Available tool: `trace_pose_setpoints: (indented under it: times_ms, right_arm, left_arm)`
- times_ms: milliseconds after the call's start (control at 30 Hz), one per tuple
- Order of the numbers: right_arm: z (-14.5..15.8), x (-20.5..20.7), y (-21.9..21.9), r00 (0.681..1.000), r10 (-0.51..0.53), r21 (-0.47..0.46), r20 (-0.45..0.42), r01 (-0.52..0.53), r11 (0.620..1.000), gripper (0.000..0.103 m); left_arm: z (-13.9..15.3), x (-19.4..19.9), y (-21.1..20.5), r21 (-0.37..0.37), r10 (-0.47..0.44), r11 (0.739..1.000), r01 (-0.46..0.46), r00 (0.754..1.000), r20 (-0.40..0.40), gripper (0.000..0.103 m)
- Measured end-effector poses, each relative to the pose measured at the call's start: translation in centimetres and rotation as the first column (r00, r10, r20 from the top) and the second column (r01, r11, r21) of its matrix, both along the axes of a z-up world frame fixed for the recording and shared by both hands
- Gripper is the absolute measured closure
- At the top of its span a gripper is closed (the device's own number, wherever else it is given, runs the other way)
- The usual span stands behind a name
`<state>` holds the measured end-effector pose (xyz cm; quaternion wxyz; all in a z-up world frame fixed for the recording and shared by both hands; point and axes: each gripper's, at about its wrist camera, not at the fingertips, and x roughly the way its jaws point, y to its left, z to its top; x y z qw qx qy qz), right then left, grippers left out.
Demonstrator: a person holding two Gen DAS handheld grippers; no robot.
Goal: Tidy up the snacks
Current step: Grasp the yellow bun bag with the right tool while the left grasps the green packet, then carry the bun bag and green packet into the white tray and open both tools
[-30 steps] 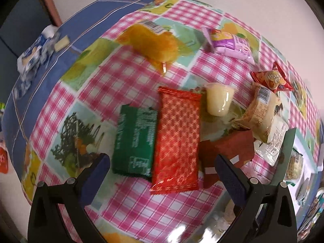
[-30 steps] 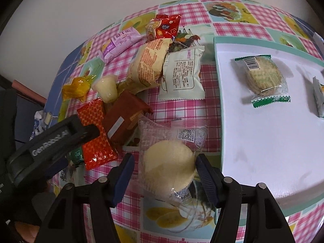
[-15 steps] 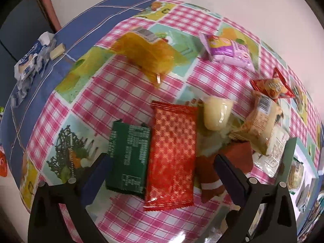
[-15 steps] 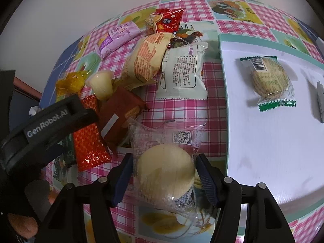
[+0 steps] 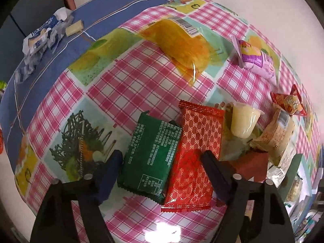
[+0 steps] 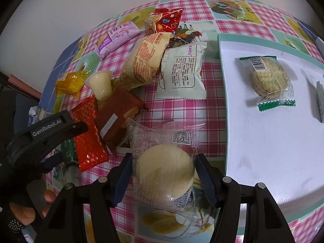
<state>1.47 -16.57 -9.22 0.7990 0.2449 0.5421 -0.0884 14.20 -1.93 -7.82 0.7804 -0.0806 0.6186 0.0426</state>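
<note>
Closing, the left gripper (image 5: 162,168) fingers straddle the green packet (image 5: 150,158) and red packet (image 5: 195,151), untouched.

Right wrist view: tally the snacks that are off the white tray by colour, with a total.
Red: 2, patterned packet and small packet
Brown packet: 1
Green packet, partly hidden: 1
Purple packet: 1
Yellow wrapper: 1
Cream packet: 1
White packet: 1
Pale jelly cup: 1
Clear-wrapped cake: 1
Total: 10

The tablecloth (image 5: 113,85) looked like glossy, smooth plastic. The red packet (image 5: 194,151) was shiny foil; the green packet (image 5: 151,156) matt. The white tray (image 6: 273,141) appeared finely textured.
</note>
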Motion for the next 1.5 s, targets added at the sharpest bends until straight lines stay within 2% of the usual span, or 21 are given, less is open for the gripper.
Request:
trace_pose_setpoints:
  times_ms: [300,467,667,800,933,1067,1200,1400,1500]
  right_arm:
    - [0.0,0.0,0.0,1.000,0.001,0.000,0.000,-0.001,1.000,0.038]
    - [-0.1,-0.1,-0.1,1.000,0.004,-0.002,-0.001,-0.004,1.000,0.038]
    - [-0.3,0.0,0.4,1.000,0.022,-0.035,-0.013,-0.022,0.999,0.038]
    - [-0.4,0.2,1.3,0.998,0.049,-0.092,-0.032,-0.051,0.994,0.038]
    - [-0.5,0.4,2.1,0.996,0.074,-0.143,-0.050,-0.081,0.986,0.038]
    - [-0.6,0.6,3.3,0.992,0.101,-0.200,-0.069,-0.113,0.973,0.038]
    - [-0.8,0.6,5.1,0.986,0.139,-0.289,-0.098,-0.161,0.944,0.038]
    - [-0.8,0.3,5.3,0.986,0.133,-0.280,-0.097,-0.155,0.947,0.038]
    - [-0.5,0.2,5.1,0.988,0.120,-0.266,-0.095,-0.141,0.954,0.045]
  left_arm:
    - [1.3,-1.1,6.8,-0.020,0.056,0.998,-0.056,0.998,-0.008,0.044]
    - [0.4,-1.5,8.5,-0.001,0.043,0.999,-0.043,0.998,-0.043,0.049]
    - [-0.7,-2.2,7.4,0.069,0.010,0.998,-0.008,1.000,-0.027,0.052]
    - [-0.7,-2.3,6.7,0.092,-0.004,0.996,0.005,1.000,-0.008,0.058]
    - [-1.0,-2.1,5.3,0.125,-0.022,0.992,0.022,1.000,-0.003,0.059]
    - [-0.9,-2.0,4.4,0.128,-0.021,0.992,0.021,1.000,-0.003,0.059]
    - [-1.9,-1.6,2.9,0.152,-0.033,0.988,0.032,0.999,0.003,0.059]
    - [-1.1,-1.8,1.9,0.169,-0.041,0.985,0.039,0.999,0.006,0.060]
    - [-1.2,-1.7,2.2,0.137,-0.034,0.990,0.034,0.999,0.002,0.061]
